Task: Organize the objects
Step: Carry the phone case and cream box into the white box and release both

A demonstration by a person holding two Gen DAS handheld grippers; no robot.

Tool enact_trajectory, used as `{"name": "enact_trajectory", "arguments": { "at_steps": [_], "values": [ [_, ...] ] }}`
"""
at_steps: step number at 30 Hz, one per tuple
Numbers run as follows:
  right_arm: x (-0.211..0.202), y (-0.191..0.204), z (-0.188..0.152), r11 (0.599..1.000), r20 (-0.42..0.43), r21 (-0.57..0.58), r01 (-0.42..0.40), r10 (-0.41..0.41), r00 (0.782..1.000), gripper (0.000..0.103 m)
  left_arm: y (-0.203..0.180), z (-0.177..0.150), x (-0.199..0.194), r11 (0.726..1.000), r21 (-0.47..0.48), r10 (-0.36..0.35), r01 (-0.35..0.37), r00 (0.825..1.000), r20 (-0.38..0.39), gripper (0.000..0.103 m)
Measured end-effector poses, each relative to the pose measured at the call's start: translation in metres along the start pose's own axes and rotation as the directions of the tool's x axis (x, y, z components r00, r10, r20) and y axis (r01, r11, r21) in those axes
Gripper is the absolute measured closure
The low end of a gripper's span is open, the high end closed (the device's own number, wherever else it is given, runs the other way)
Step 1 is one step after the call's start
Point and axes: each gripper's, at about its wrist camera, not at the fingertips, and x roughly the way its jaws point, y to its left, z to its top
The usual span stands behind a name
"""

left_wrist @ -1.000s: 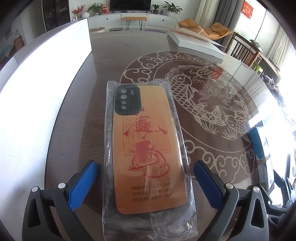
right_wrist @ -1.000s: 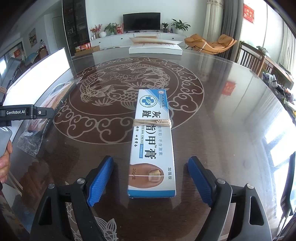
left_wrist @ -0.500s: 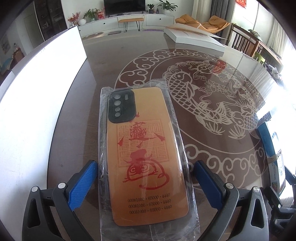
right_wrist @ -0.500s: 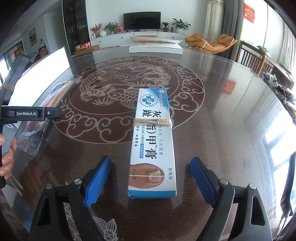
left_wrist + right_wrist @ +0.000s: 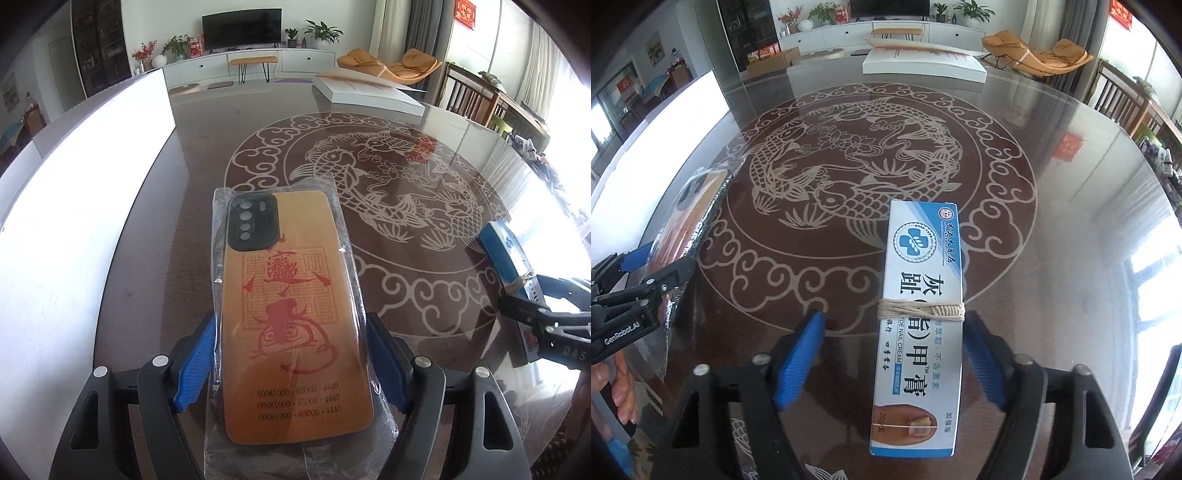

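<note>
Pinching the phone case (image 5: 291, 314) by its two long edges, my left hand-held gripper (image 5: 291, 358) has both blue pads pressed on the clear plastic wrap. The long axis of the case runs away from the camera, with the black camera block at the far end, and it looks lifted above the worktop (image 5: 406, 258). I read "00081000 · 65000 · 4440" three times near its close end; the big red character I cannot read. The lowest part of the wrap is cut off by the frame.

My right hand-held gripper (image 5: 894, 362) is around the nail cream box (image 5: 919, 325), which also points away from the camera. The right pad touches the box edge, partly hidden behind it; the left pad stands apart, so nothing is squeezed. On the box "TOE NAIL CREAM" is readable, and cord is wound around its middle. "GenRobot.AI" is written on the other tool at the left border.
</note>
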Motion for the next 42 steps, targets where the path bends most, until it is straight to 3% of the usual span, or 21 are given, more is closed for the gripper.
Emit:
{"name": "enact_trajectory", "arguments": {
  "at_steps": [1, 3, 10, 16, 18, 21, 24, 28, 30, 33, 36, 39, 42],
  "values": [
    [-0.002, -0.002, 0.000, 1.000, 0.006, 0.000, 0.001, -0.001, 1.000, 0.060, 0.000, -0.002, -0.003, 1.000, -0.002, -0.007, 0.007, 1.000, 0.007, 0.027],
    [-0.008, -0.008, -0.004, 0.998, 0.005, 0.034, -0.053, 0.052, 0.999, 0.060, 0.000, -0.005, -0.012, 1.000, -0.007, -0.021, 0.021, 0.999, 0.028, 0.028],
    [-0.060, -0.016, -0.011, 0.983, 0.099, 0.121, -0.142, 0.130, 0.987, 0.060, 0.012, -0.009, -0.064, 0.994, -0.043, -0.091, 0.097, 0.987, 0.133, 0.028],
    [-0.110, 0.046, 0.017, 0.977, 0.165, 0.012, -0.215, 0.210, 0.964, 0.060, 0.051, -0.002, -0.132, 0.974, -0.120, -0.163, 0.192, 0.962, 0.220, 0.028],
    [-0.124, 0.083, 0.032, 0.965, 0.179, -0.045, -0.259, 0.263, 0.948, 0.060, 0.075, 0.002, -0.156, 0.971, -0.147, -0.148, 0.189, 0.956, 0.255, 0.028],
    [-0.141, 0.151, 0.052, 0.929, 0.182, -0.153, -0.336, 0.361, 0.915, 0.060, 0.123, 0.004, -0.186, 0.972, -0.196, -0.068, 0.127, 0.956, 0.285, 0.028],
    [-0.150, 0.224, 0.067, 0.878, 0.150, -0.256, -0.405, 0.450, 0.880, 0.060, 0.175, 0.003, -0.195, 0.968, -0.251, 0.063, 0.006, 0.962, 0.265, 0.028],
    [-0.135, 0.306, 0.086, 0.822, 0.090, -0.312, -0.476, 0.525, 0.846, 0.060, 0.237, -0.006, -0.176, 0.942, -0.300, 0.202, -0.148, 0.966, 0.159, 0.028],
    [-0.118, 0.335, 0.092, 0.820, 0.076, -0.295, -0.490, 0.532, 0.843, 0.060, 0.260, -0.010, -0.159, 0.924, -0.320, 0.247, -0.209, 0.965, 0.084, 0.027],
    [-0.085, 0.365, 0.092, 0.804, 0.033, -0.279, -0.525, 0.555, 0.831, 0.059, 0.286, -0.018, -0.140, 0.893, -0.370, 0.272, -0.256, 0.962, -0.009, 0.027],
    [-0.055, 0.381, 0.084, 0.799, -0.078, -0.257, -0.544, 0.544, 0.836, 0.057, 0.292, -0.026, -0.134, 0.883, -0.400, 0.257, -0.246, 0.966, -0.028, 0.027],
    [-0.058, 0.374, 0.077, 0.790, -0.055, -0.258, -0.556, 0.562, 0.825, 0.051, 0.286, -0.032, -0.138, 0.880, -0.389, 0.288, -0.271, 0.958, -0.015, 0.019],
    [-0.076, 0.357, 0.078, 0.797, 0.004, -0.267, -0.541, 0.563, 0.827, 0.033, 0.271, -0.033, -0.148, 0.871, -0.364, 0.357, -0.331, 0.934, 0.006, 0.015]
  ]
}}
